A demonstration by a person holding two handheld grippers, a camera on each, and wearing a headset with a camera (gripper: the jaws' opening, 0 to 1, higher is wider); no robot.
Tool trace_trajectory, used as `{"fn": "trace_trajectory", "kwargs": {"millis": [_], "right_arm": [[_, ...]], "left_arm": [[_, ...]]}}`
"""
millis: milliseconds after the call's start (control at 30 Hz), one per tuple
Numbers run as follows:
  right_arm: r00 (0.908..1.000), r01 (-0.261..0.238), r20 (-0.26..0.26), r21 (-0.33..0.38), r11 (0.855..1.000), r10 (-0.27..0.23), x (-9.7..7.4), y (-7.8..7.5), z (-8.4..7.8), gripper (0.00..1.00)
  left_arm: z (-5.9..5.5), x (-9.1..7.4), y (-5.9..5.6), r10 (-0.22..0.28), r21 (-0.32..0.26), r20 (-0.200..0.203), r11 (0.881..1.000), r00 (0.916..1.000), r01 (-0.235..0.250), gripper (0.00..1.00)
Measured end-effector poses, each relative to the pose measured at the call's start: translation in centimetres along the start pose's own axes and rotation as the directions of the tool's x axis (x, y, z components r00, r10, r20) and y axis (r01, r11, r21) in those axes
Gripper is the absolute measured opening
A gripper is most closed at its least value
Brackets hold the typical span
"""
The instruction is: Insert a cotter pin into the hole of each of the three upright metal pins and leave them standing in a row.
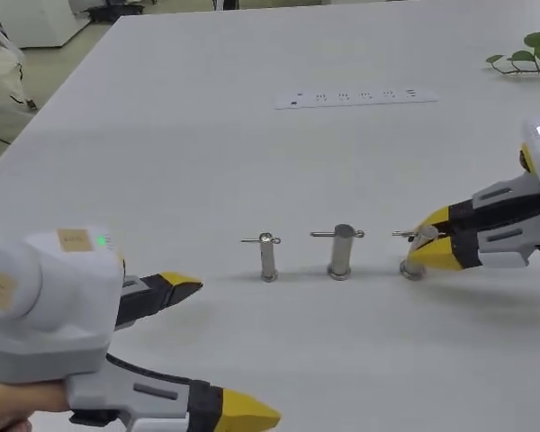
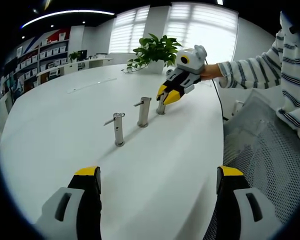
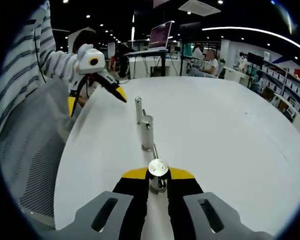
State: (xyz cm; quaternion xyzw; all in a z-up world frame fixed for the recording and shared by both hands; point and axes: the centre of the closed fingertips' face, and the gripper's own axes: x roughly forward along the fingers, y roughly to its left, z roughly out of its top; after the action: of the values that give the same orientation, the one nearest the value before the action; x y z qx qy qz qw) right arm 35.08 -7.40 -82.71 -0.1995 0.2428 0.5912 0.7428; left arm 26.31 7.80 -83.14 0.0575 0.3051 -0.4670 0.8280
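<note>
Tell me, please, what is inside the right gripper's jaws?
An upright metal pin stands between the closed jaws of the right gripper, its round head showing. The jaws cover much of its shaft.

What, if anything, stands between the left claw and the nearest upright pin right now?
Nothing visible does. Bare tabletop runs from the open left claw to the nearest pin, which carries a cotter pin. The middle pin and far pin stand beyond it in line, and the right claw is closed on the far pin.

Shiny metal pins [image 1: 339, 252], smooth matt white table [image 1: 207, 162], plastic-shelled right tool [image 1: 417, 255]
</note>
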Motion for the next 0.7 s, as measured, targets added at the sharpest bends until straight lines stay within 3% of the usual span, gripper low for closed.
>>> {"fn": "trace_trajectory", "kwargs": {"millis": [267, 433, 633, 700], "right_arm": [[0.9999, 0.01, 0.013, 0.017, 1.0, -0.01, -0.1, 0.1, 0.1, 0.16], [0.9993, 0.003, 0.038, 0.053, 0.999, -0.005, -0.5, 0.7, 0.6, 0.24], [0.9948, 0.075, 0.063, 0.07, 0.995, -0.079, -1.4, 0.3, 1.2, 0.44], [0.9899, 0.092, 0.096, 0.124, 0.988, -0.104, -1.8, 0.5, 1.4, 0.47]], "left_arm": [[0.1, 0.0, -0.1, 0.0, -0.001, 0.002, 1.0, 1.0, 0.0, 0.96], [0.4, 0.0, -0.2, 0.001, -0.004, 0.008, 1.0, 1.0, -0.001, 0.96], [0.6, 0.0, -0.5, 0.004, -0.001, 0.022, 1.0, 0.9997, -0.004, 0.96], [0.8, -0.1, -0.4, 0.011, 0.003, 0.027, 1.0, 0.9996, -0.012, 0.96]]}}
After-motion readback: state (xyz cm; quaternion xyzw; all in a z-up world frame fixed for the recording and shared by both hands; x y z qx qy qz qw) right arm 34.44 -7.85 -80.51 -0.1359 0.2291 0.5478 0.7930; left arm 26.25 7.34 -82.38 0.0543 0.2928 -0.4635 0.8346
